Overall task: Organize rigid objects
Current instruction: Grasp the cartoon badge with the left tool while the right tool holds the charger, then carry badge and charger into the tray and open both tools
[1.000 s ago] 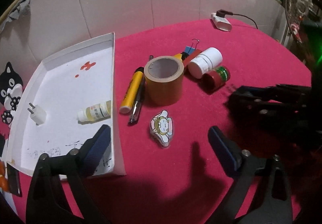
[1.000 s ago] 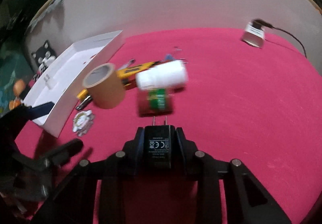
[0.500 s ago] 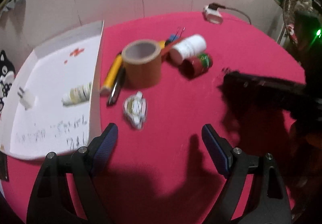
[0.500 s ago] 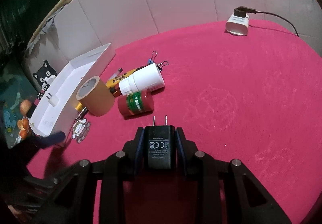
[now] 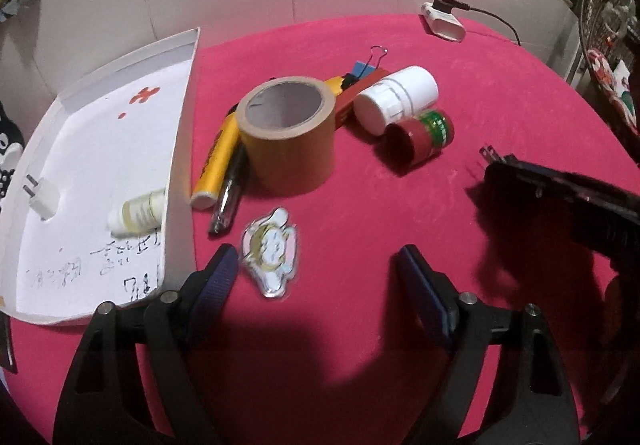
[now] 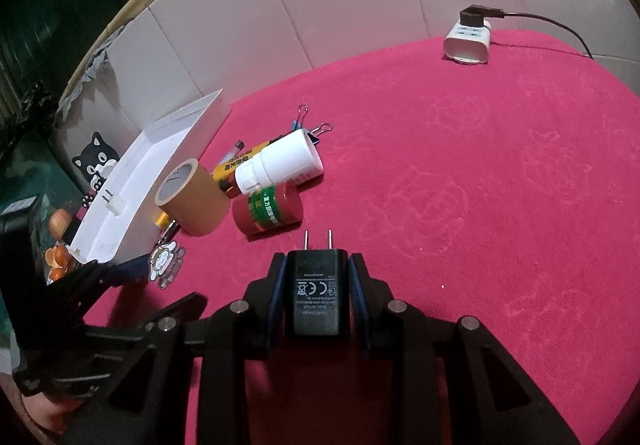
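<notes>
Early stage, by look of it. White tray [image 5: 182, 149] holds 2 items: white plug adapter [image 5: 40, 194], small dropper bottle [image 5: 138, 214].

Right claw [image 6: 316, 299] clenched on black USB charger [image 6: 316, 295], above red worktop [image 6: 480, 205], well apart from tray.

Left claw [image 5: 316, 277] released, nothing in it, near cartoon charm [image 5: 272, 245].

Left on worktop: tape roll [image 5: 286, 133], white pill bottle [image 5: 396, 99], red jar [image 5: 418, 135], markers, binder clips.

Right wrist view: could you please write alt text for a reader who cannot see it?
The right tool is shut on a black plastic two-prong charger, prongs pointing forward over a pink cloth-covered table. Ahead to the left lie a red jar with a green label, a white plastic bottle, a brown tape roll and a white cardboard tray.
</notes>
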A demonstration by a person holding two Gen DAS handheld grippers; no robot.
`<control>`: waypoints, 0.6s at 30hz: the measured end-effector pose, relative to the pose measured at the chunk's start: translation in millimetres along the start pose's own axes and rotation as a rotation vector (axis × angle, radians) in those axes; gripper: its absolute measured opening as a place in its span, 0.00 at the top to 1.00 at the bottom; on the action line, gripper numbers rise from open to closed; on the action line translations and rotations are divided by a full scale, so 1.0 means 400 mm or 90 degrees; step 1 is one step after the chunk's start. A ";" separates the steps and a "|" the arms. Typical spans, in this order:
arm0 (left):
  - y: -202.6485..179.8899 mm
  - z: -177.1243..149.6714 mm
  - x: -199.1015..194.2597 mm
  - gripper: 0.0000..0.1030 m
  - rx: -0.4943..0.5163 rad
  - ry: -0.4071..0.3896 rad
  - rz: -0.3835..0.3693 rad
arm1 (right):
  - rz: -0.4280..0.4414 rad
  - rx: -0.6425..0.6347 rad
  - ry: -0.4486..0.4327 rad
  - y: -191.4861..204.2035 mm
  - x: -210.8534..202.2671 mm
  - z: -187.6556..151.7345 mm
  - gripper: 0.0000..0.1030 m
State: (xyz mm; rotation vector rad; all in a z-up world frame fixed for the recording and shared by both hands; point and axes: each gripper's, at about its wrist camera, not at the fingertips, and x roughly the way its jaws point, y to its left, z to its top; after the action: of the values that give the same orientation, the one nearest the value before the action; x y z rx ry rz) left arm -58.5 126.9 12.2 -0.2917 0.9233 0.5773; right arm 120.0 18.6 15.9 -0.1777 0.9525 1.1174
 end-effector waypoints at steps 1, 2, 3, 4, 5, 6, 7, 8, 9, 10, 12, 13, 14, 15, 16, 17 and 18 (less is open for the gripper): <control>-0.002 0.000 -0.003 0.36 0.004 -0.005 -0.005 | -0.001 0.001 0.000 0.000 -0.002 0.000 0.71; -0.004 -0.003 -0.010 0.61 0.007 -0.011 -0.012 | -0.002 0.002 -0.001 -0.001 -0.004 -0.001 0.71; -0.005 -0.004 -0.016 0.73 0.011 -0.015 -0.014 | -0.002 0.003 -0.002 -0.001 -0.007 -0.001 0.71; -0.008 -0.008 -0.019 0.73 0.017 -0.016 -0.012 | -0.002 0.003 -0.003 -0.001 -0.010 -0.001 0.71; -0.009 -0.012 -0.021 0.73 0.021 -0.020 -0.013 | -0.003 0.003 -0.007 0.000 -0.015 -0.001 0.71; -0.008 -0.019 -0.026 0.73 0.023 -0.024 -0.012 | -0.002 0.004 -0.011 0.001 -0.021 0.000 0.71; -0.008 -0.024 -0.031 0.73 0.023 -0.026 -0.013 | -0.001 0.003 -0.014 0.003 -0.026 0.002 0.71; -0.010 -0.027 -0.035 0.73 0.025 -0.028 -0.015 | 0.001 0.001 -0.022 0.006 -0.036 0.005 0.71; -0.013 -0.029 -0.041 0.73 0.028 -0.033 -0.016 | 0.003 -0.001 -0.030 0.009 -0.046 0.007 0.71; -0.016 -0.028 -0.049 0.73 0.030 -0.039 -0.015 | 0.007 -0.004 -0.037 0.015 -0.057 0.010 0.71; -0.021 -0.023 -0.074 0.73 0.035 -0.061 -0.006 | 0.013 -0.013 -0.057 0.034 -0.083 0.019 0.71; -0.021 -0.017 -0.091 0.73 0.037 -0.077 0.000 | 0.018 -0.021 -0.069 0.048 -0.100 0.026 0.71; -0.018 -0.012 -0.104 0.73 0.036 -0.088 0.003 | 0.021 -0.028 -0.078 0.060 -0.110 0.034 0.71; -0.012 -0.004 -0.121 0.73 0.031 -0.104 0.010 | 0.025 -0.038 -0.087 0.075 -0.122 0.040 0.71; -0.002 0.003 -0.137 0.73 0.026 -0.117 0.020 | 0.030 -0.049 -0.095 0.092 -0.132 0.048 0.71; 0.011 0.010 -0.152 0.73 0.019 -0.130 0.029 | 0.037 -0.063 -0.104 0.117 -0.144 0.057 0.71; 0.030 0.017 -0.168 0.73 0.009 -0.143 0.039 | 0.042 -0.075 -0.108 0.138 -0.149 0.064 0.71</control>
State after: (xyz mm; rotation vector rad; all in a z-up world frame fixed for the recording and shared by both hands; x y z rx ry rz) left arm -92.3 116.7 71.0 -0.1821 0.7206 0.6453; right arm 82.6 18.1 92.3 -0.1453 0.7465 1.2301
